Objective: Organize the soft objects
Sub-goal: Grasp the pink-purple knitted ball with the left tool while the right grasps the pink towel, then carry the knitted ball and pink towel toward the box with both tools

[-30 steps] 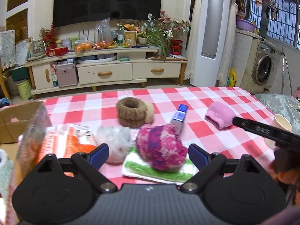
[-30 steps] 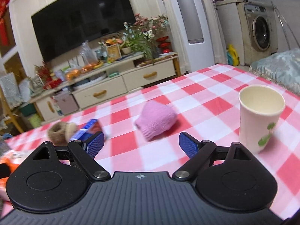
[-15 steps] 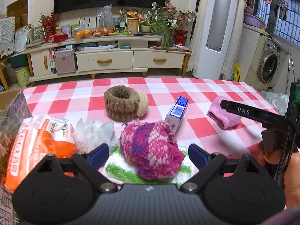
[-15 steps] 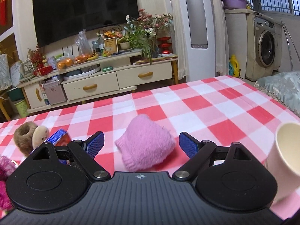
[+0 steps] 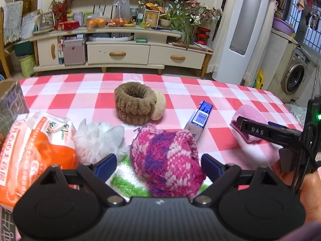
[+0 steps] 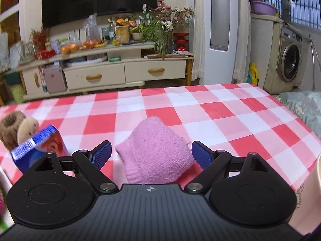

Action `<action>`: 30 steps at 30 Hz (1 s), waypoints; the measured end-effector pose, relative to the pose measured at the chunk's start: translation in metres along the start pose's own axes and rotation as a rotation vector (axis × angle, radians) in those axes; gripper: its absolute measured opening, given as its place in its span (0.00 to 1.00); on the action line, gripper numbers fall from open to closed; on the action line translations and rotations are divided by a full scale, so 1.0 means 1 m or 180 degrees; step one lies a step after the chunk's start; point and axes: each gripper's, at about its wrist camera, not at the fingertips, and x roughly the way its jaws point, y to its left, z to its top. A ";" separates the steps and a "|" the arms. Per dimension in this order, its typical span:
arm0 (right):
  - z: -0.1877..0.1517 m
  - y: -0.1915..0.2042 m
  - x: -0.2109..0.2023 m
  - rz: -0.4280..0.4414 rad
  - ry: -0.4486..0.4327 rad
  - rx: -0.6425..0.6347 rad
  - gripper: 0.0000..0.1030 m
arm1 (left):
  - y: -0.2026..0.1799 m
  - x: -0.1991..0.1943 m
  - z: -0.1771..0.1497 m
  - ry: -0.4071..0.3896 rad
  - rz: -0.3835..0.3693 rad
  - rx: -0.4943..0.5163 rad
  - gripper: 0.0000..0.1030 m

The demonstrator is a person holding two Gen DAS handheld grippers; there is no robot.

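A magenta and pink knit hat [image 5: 166,160] lies on a green-and-white towel [image 5: 124,180] on the checked tablecloth. My left gripper [image 5: 157,164] straddles the hat. Its jaws are closing, but the pads still stand clear of the wool. Left of the hat sits a white fluffy piece [image 5: 98,140]. Farther back is a brown fuzzy ring [image 5: 134,106]. A pink knit piece [image 6: 156,152] lies between the fingers of my open right gripper [image 6: 150,154], with gaps on both sides. The same pink piece [image 5: 250,114] shows at the right of the left wrist view, under a right finger.
A blue carton [image 5: 198,118] lies between the hat and the pink piece. An orange-and-white bag [image 5: 34,150] and a cardboard box [image 5: 10,102] crowd the left edge. A paper cup [image 6: 313,196] stands at the near right. A hand holds the right gripper.
The left gripper has come down closer over the knit hat. The right gripper has swung left, away from the cup, and the pink piece now sits between its fingers.
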 end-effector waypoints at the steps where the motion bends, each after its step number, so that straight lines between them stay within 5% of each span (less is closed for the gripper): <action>1: 0.000 0.001 0.002 0.0008 0.0002 -0.0011 1.00 | 0.000 0.002 0.000 0.0017 -0.0024 -0.0020 0.82; 5: -0.002 0.005 0.002 -0.0040 -0.0020 -0.0146 1.00 | 0.000 0.005 0.000 0.0049 -0.0081 -0.0061 0.76; 9: -0.003 0.008 0.003 -0.0066 -0.0036 -0.0230 0.84 | 0.002 0.004 0.001 0.0053 -0.0125 -0.0129 0.67; 16: -0.006 0.010 0.000 -0.0037 -0.0028 -0.0286 0.73 | 0.008 0.002 0.001 0.0070 -0.0171 -0.0212 0.57; 30: -0.023 0.009 -0.024 0.0160 0.0025 -0.0089 0.69 | 0.018 -0.016 -0.008 0.0111 -0.0215 -0.0199 0.48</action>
